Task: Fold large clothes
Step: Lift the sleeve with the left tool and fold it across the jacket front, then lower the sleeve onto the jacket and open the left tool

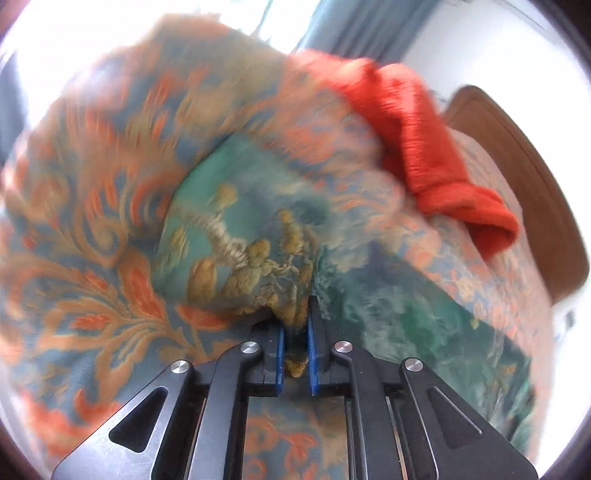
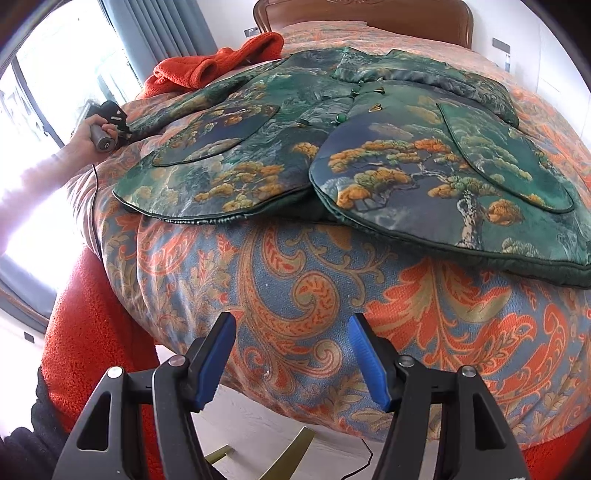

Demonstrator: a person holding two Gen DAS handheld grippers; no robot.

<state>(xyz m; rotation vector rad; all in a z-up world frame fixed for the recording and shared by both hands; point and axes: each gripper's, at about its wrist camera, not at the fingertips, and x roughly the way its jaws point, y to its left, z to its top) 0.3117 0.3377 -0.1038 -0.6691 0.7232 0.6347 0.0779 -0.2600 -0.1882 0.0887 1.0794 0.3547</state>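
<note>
Left gripper (image 1: 295,332) clamped on green jacket (image 2: 369,155) edge, fabric bunched between pads. Right gripper (image 2: 291,354) half open, empty, above bedspread (image 2: 295,295). Jacket spread flat on bed; orange garment (image 2: 214,66) behind.

Green jacket (image 2: 369,147) printed with orange and gold pine trees; dark green piping, green buttons. Bedspread (image 2: 314,295) blue-grey with orange and tan paisley scrolls. Plain orange-red garment (image 2: 207,66) at far left. Brown wooden headboard (image 2: 362,11). Grey-blue curtains (image 2: 159,29). Blue pads (image 2: 365,362) on black grippers.
</note>
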